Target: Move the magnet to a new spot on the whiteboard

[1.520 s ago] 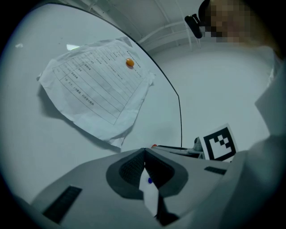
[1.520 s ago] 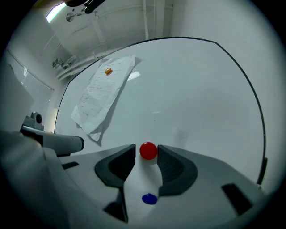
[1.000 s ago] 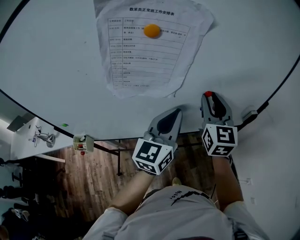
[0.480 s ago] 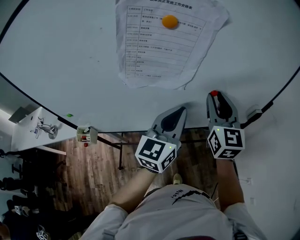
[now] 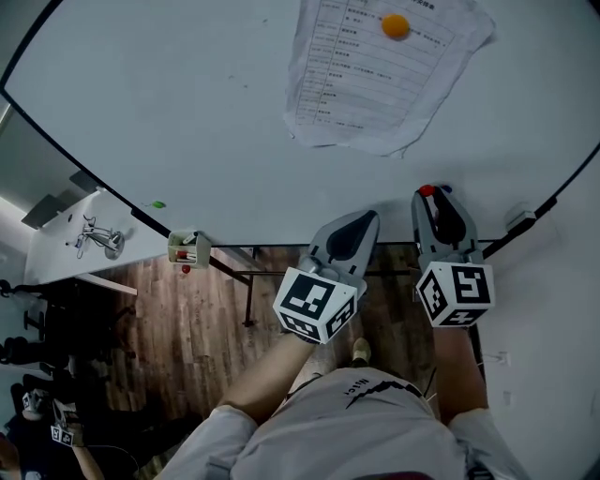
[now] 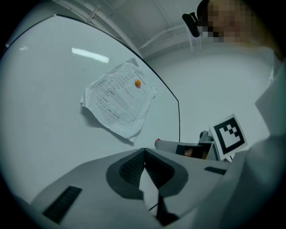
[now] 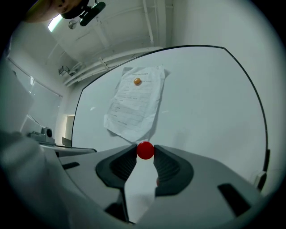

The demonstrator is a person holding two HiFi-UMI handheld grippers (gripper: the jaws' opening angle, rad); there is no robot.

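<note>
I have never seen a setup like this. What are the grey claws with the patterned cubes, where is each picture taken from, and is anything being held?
There is no robot here. A person holds a hand-operated two-jaw gripper in each hand, and the patterned cubes are part of those grippers. The head view comes from a camera on the person's head that looks steeply down. It shows the left gripper and the right gripper pointing at a whiteboard. The other two pictures come from a camera riding on each gripper, looking along its jaws. On the whiteboard is a printed paper sheet, pinned by an orange magnet. The right gripper's jaws are closed on a small red magnet at their tips. The left gripper's jaws are shut together with nothing between them.
</note>
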